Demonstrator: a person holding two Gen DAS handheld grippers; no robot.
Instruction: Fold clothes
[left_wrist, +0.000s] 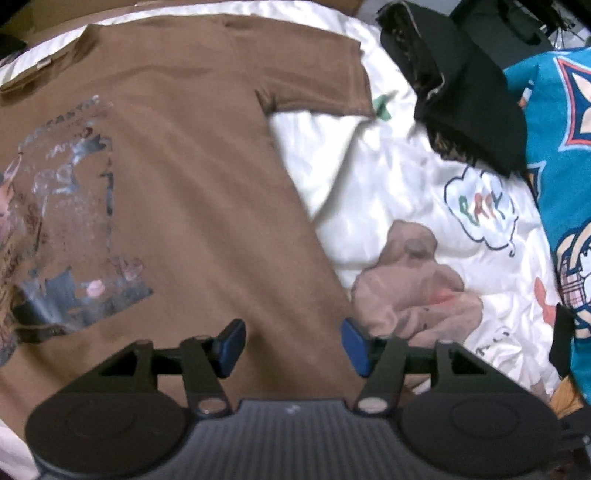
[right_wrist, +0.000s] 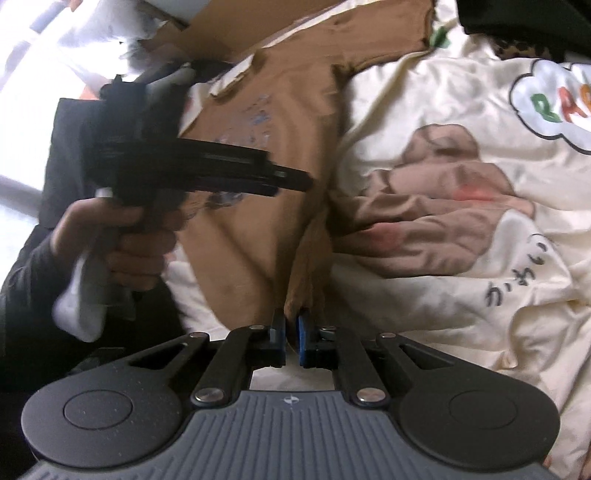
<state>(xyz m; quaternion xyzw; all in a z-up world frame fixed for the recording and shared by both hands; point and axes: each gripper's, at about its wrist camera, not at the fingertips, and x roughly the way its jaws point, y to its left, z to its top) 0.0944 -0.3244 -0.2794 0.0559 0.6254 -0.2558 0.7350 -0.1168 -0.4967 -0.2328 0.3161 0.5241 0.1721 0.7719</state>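
A brown T-shirt (left_wrist: 192, 177) lies spread face up on a bed, over a white quilt (left_wrist: 369, 173) printed with a cartoon bear and a speech bubble. In the left wrist view its long axis runs from the collar at the upper left down to the hem at the lower edge, print side up, with one short sleeve (left_wrist: 325, 74) stretched out toward the upper right.

The left gripper (left_wrist: 293, 345) hangs over the lower part of the shirt with its blue pads well apart and nothing between them; only cloth shows below.

To the right of the shirt, a black garment (left_wrist: 469, 99) lies heaped on the quilt, and beyond it a teal printed cloth (left_wrist: 554, 147) at the edge.

In the right wrist view, a hand (right_wrist: 122, 236) holds the other tool's handle above the shirt. The right gripper (right_wrist: 291, 332) is closed, pinching a bunched edge of the brown T-shirt, which rises in a fold from its pads.
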